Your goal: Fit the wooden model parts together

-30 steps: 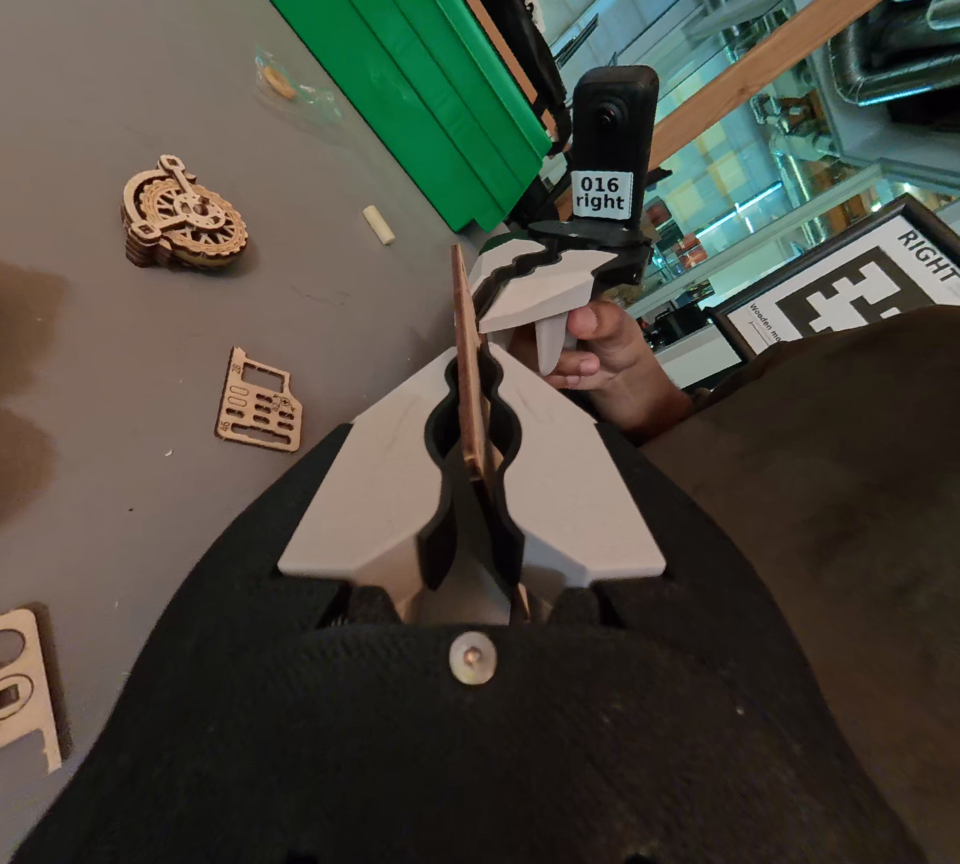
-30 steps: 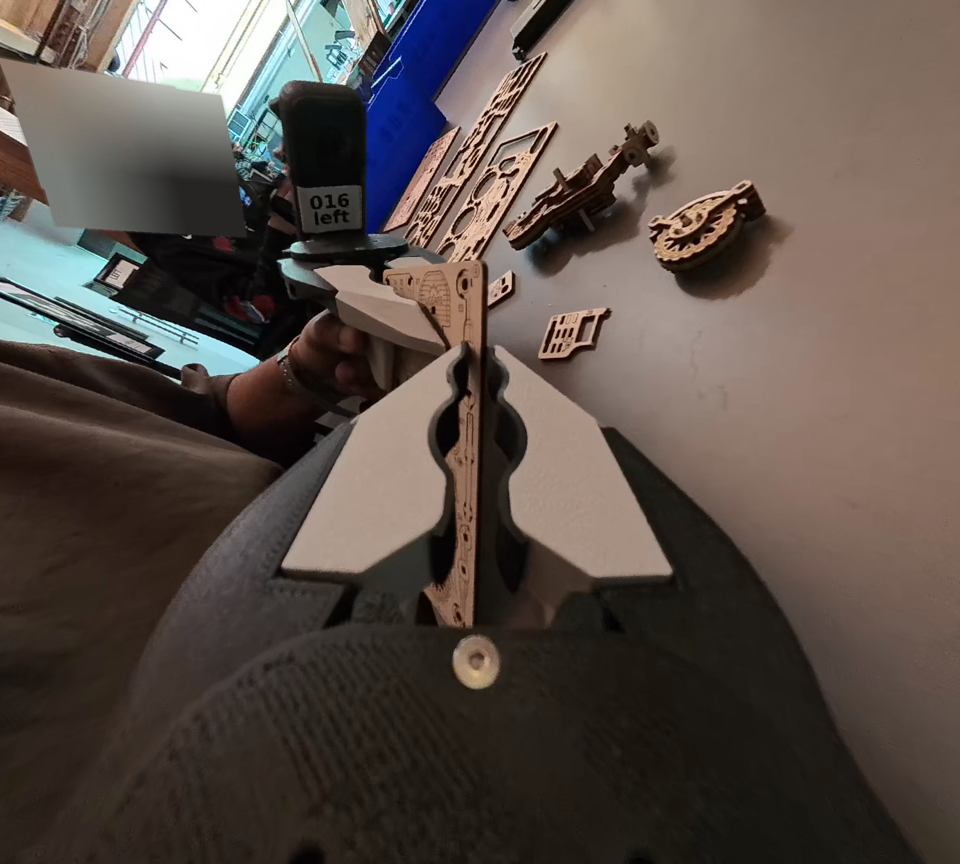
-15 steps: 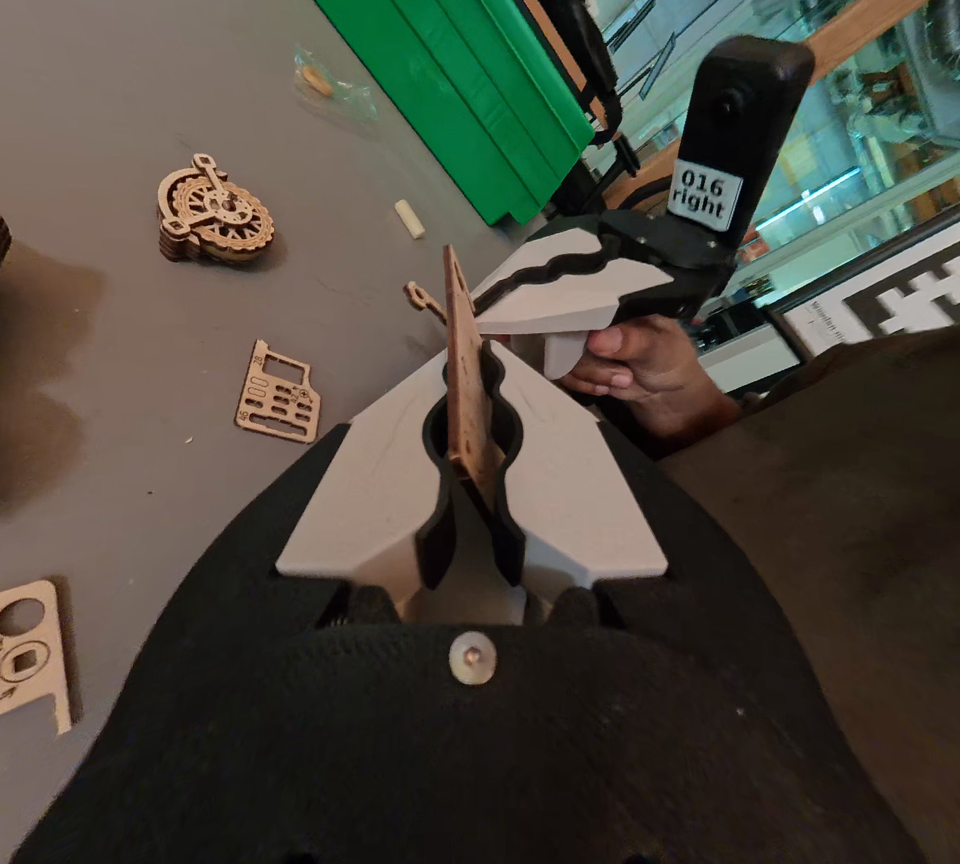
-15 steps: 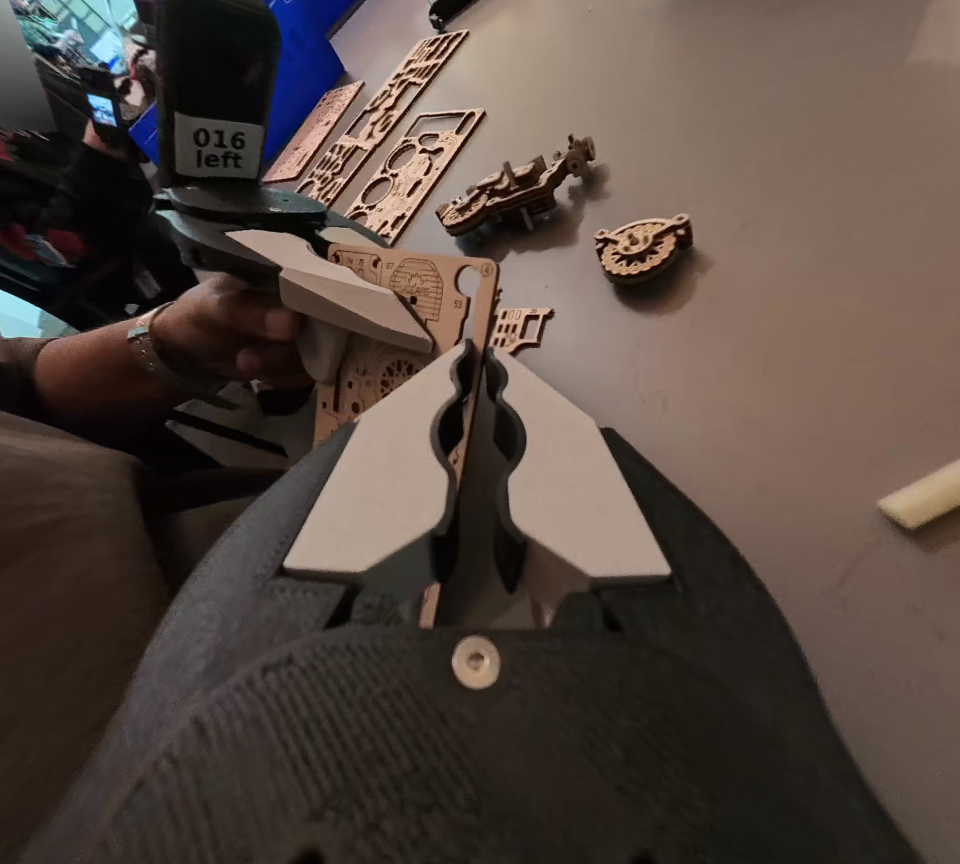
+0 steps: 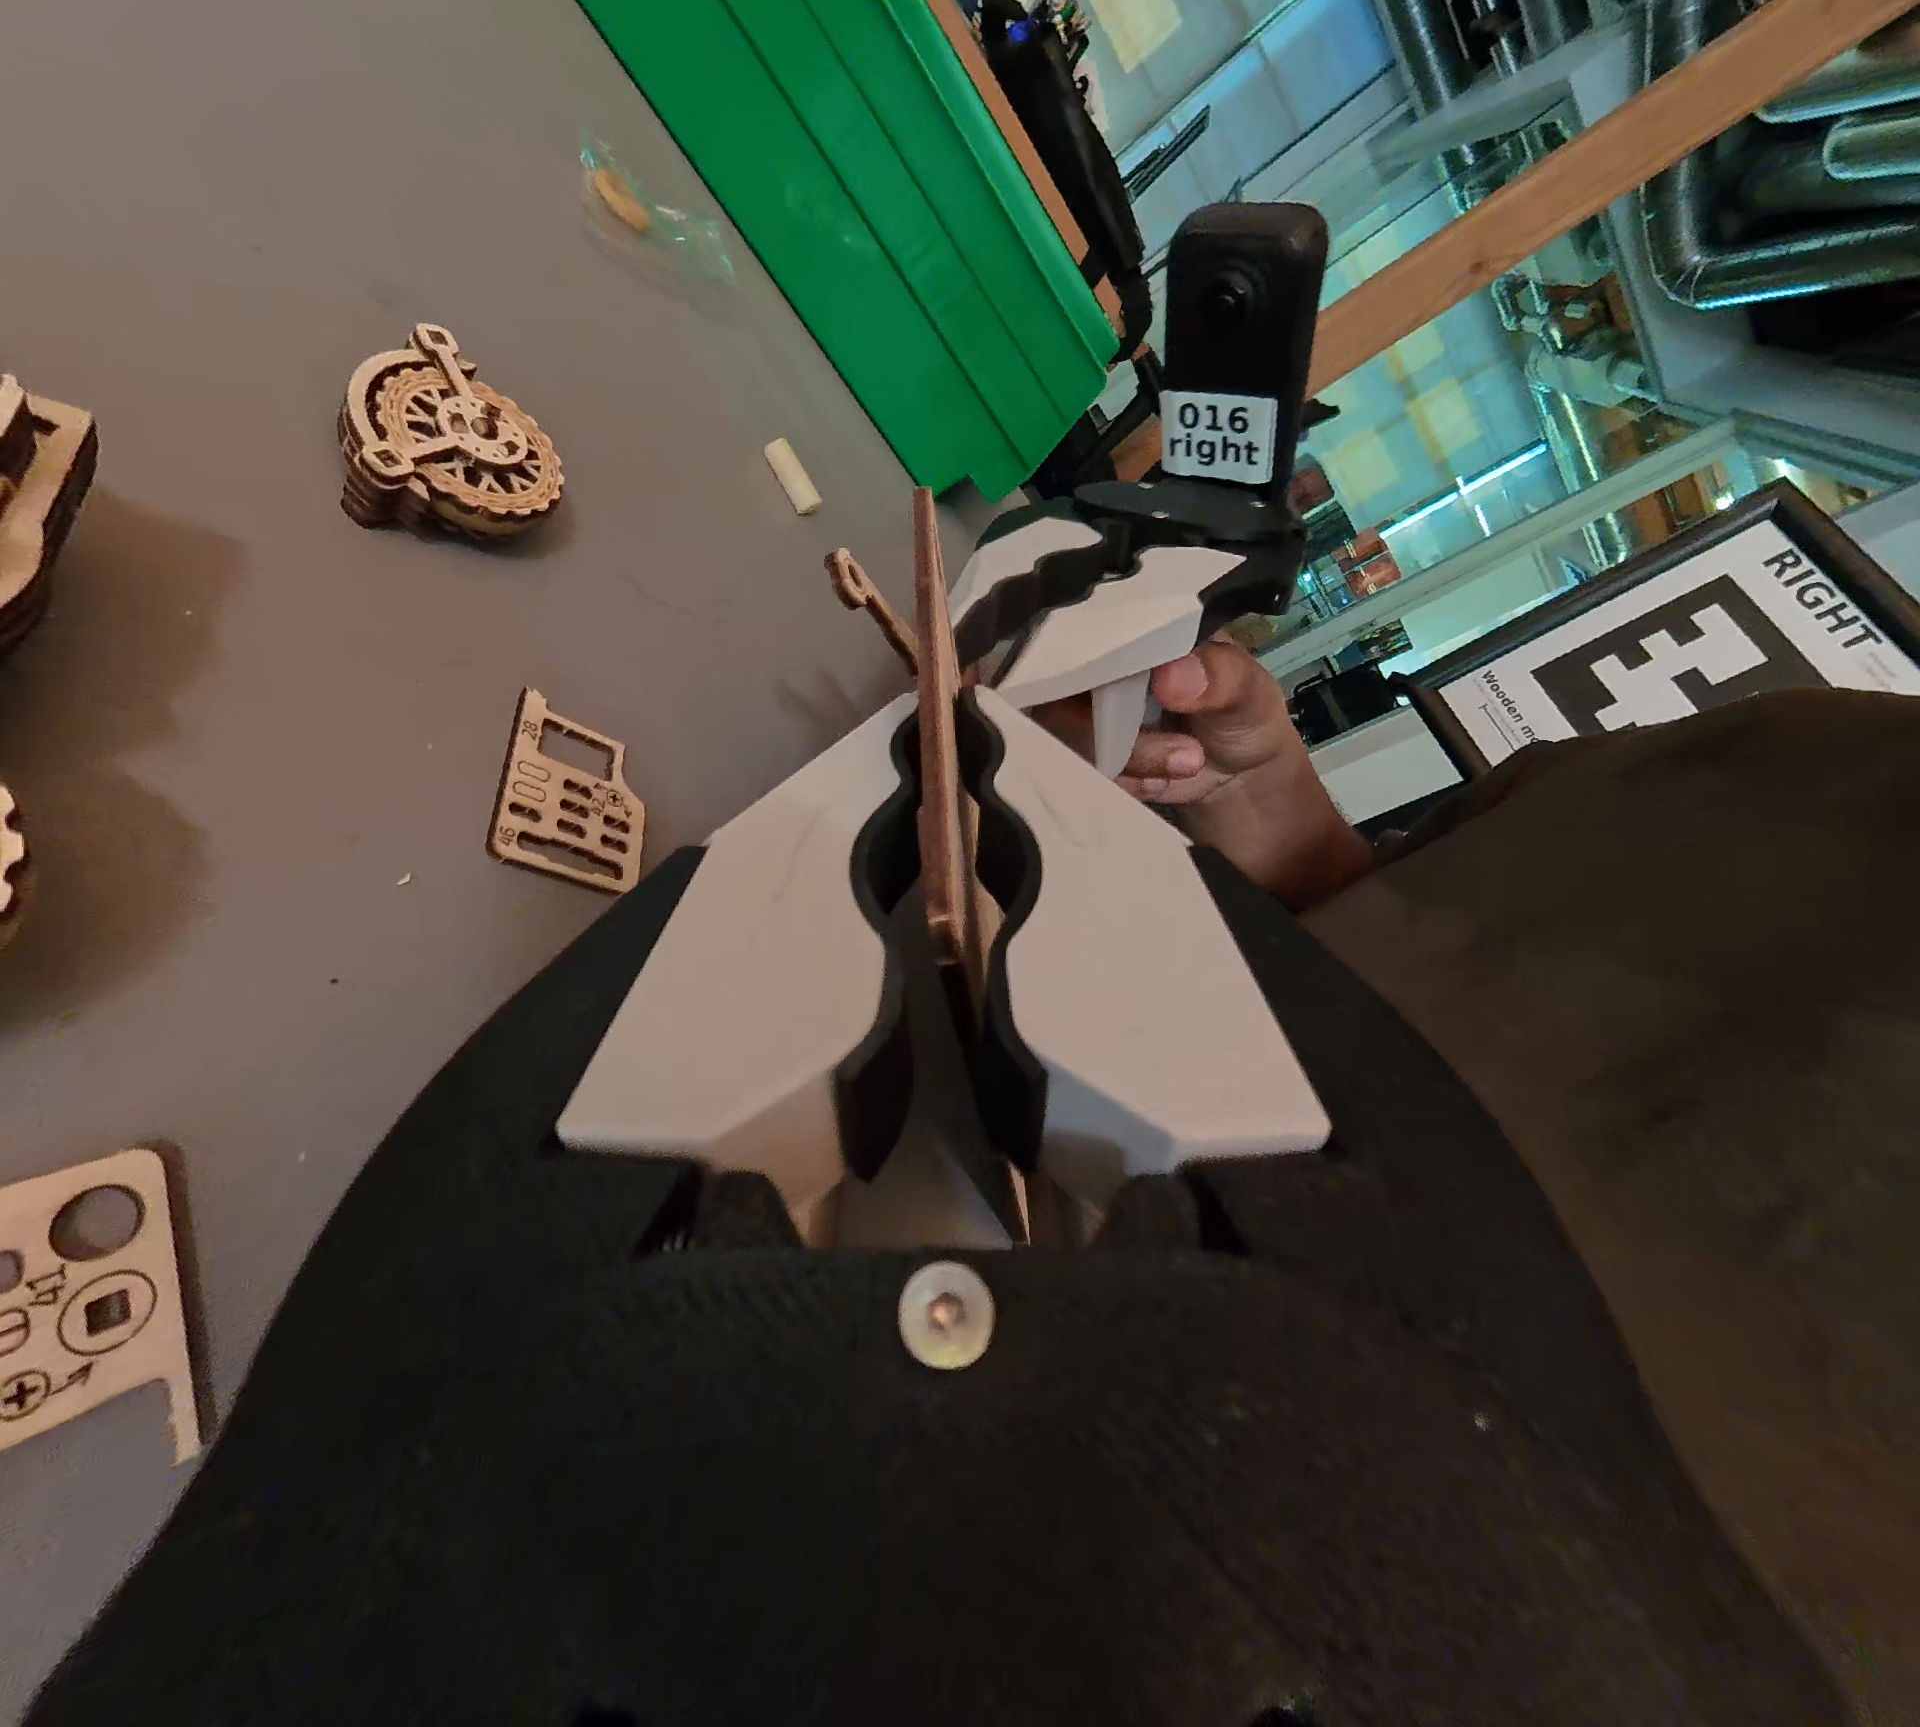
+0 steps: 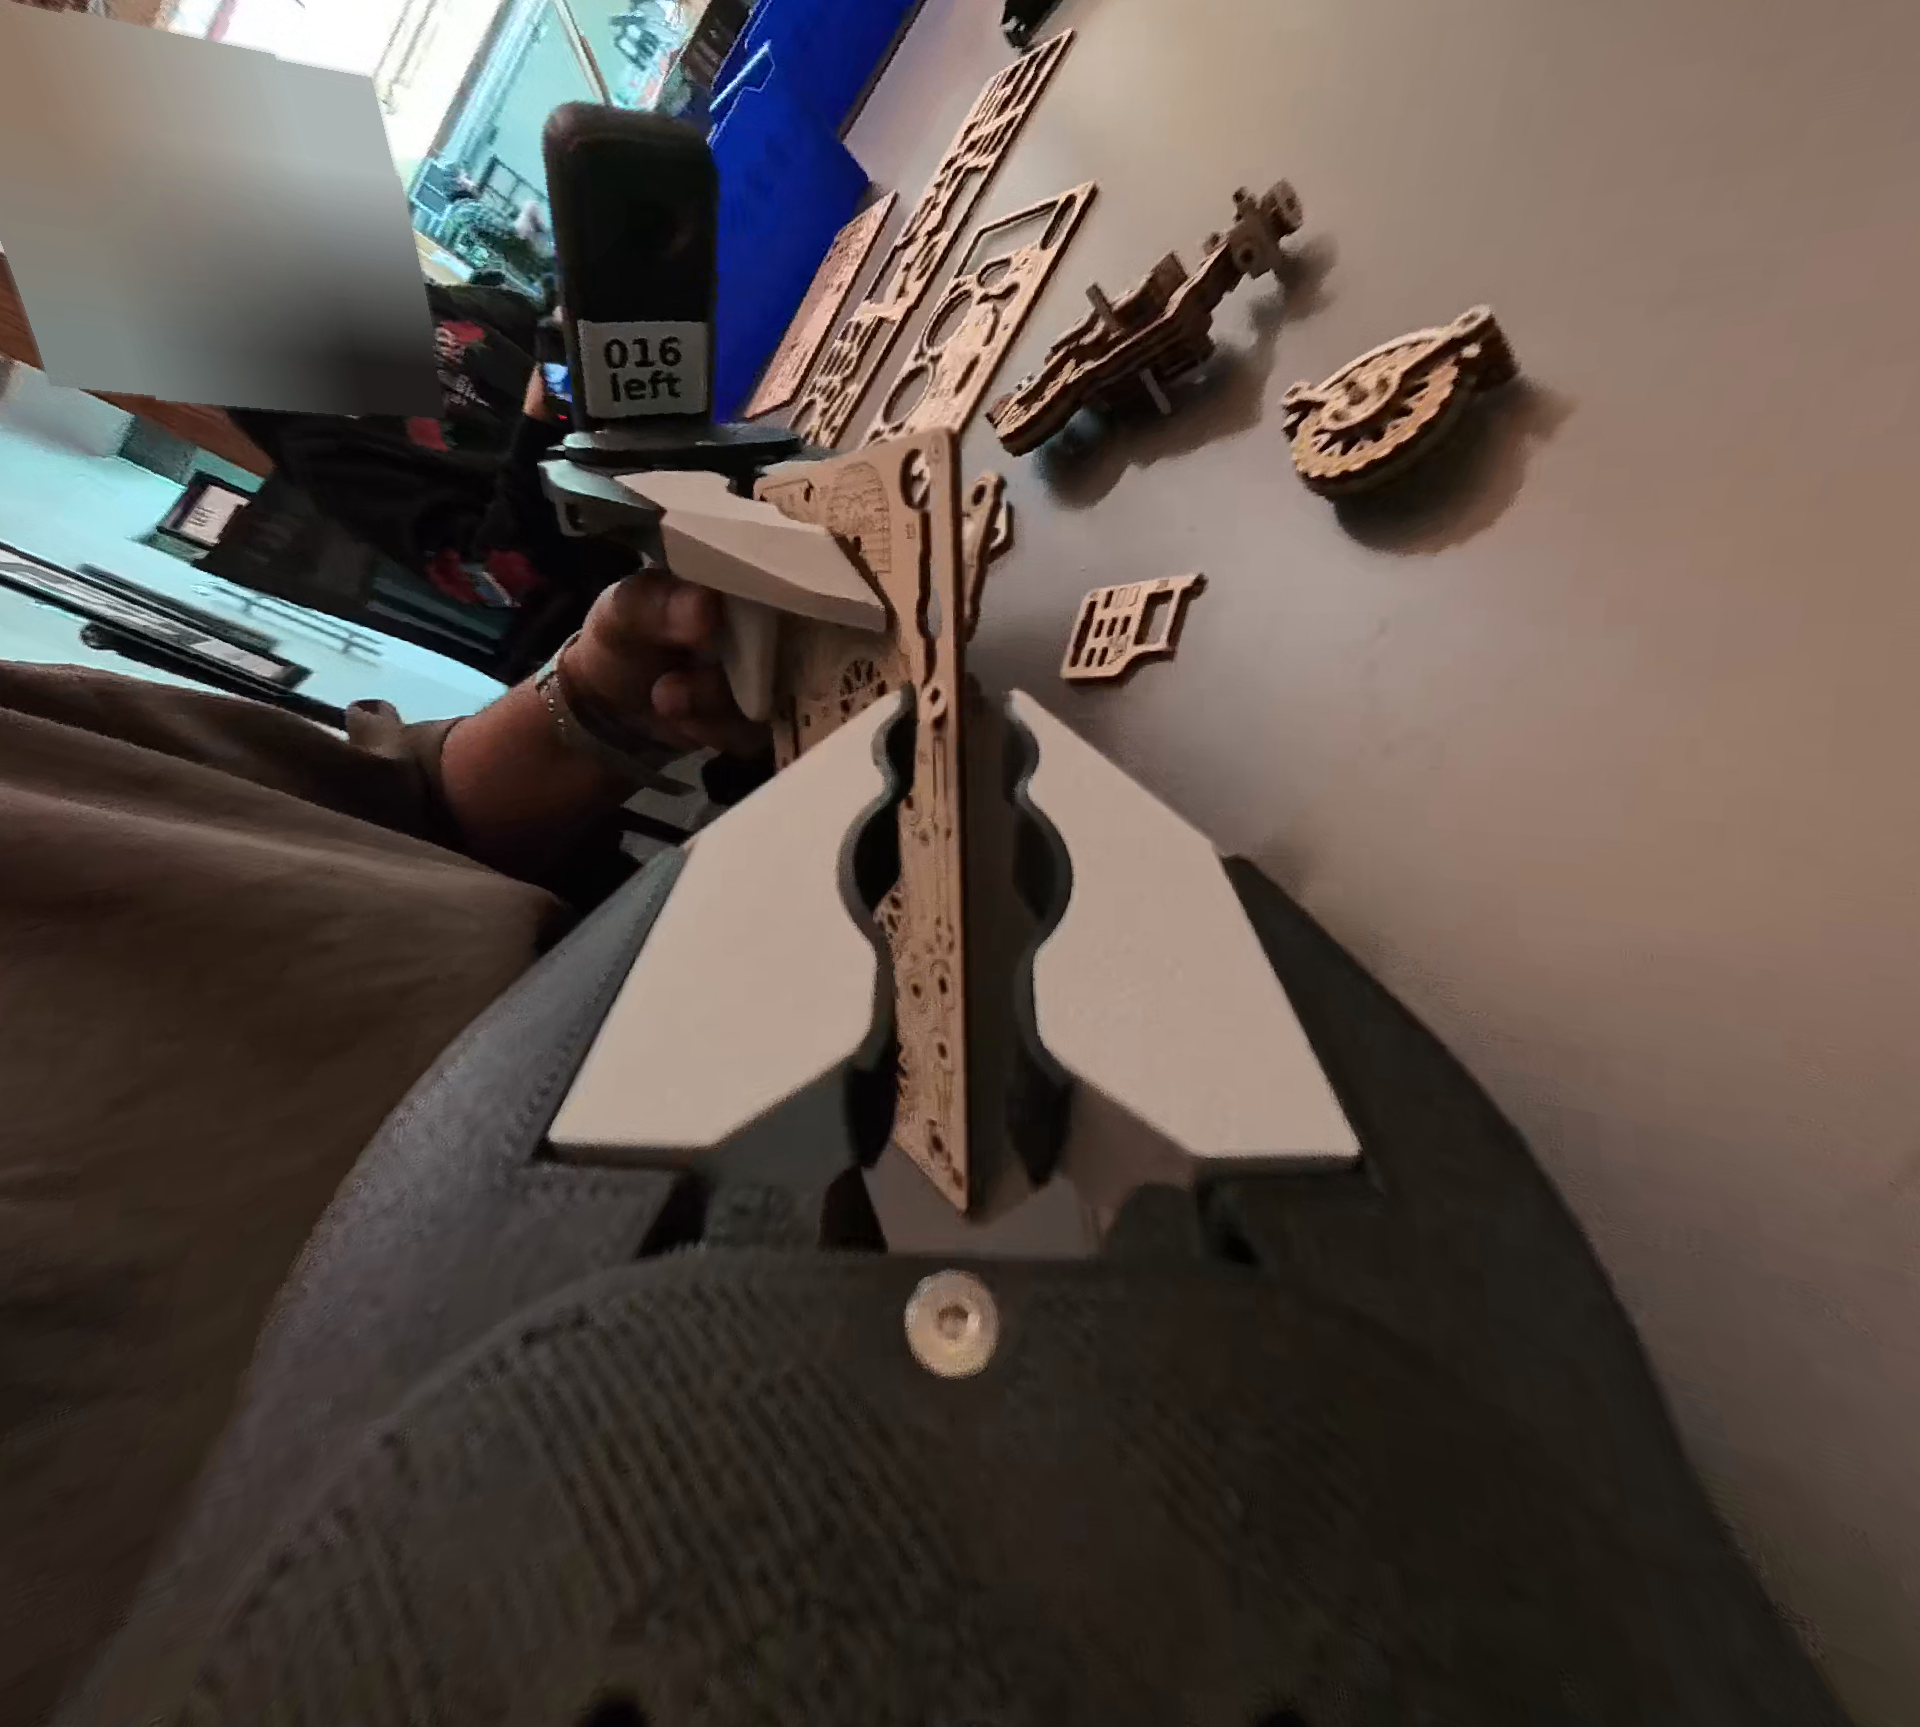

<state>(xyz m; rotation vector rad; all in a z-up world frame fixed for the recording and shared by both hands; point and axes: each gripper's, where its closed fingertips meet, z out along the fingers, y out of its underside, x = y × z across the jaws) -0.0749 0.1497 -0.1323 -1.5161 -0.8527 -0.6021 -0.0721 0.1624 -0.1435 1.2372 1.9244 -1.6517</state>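
Plywood, thin and laser-cut, forms the wooden sheet (image 6: 928,597) that both claws hold up above the grey desk (image 6: 1558,794). The right claw (image 6: 951,711) is clamped on the sheet's near edge, the panel running edge-on between its grey fingers (image 6: 748,971). The left claw (image 5: 943,711) is likewise pressed together on the same sheet (image 5: 935,721), gripping it from the opposite side; in the right wrist view its fingers meet the engraved face near the top corner. A small wooden piece (image 5: 868,602) juts from the sheet's far side toward the desk. Lying flat on the desk are a small slotted offcut (image 5: 566,799), an assembled gear wheel (image 5: 452,436), and a longer assembled mechanism (image 6: 1143,337), each well apart from the held sheet. Further back lie several punched-out part frames (image 6: 956,264). A green case (image 5: 821,150) stands at the desk's far edge in the left wrist view, with a short pale stick (image 5: 792,477) just beside it.
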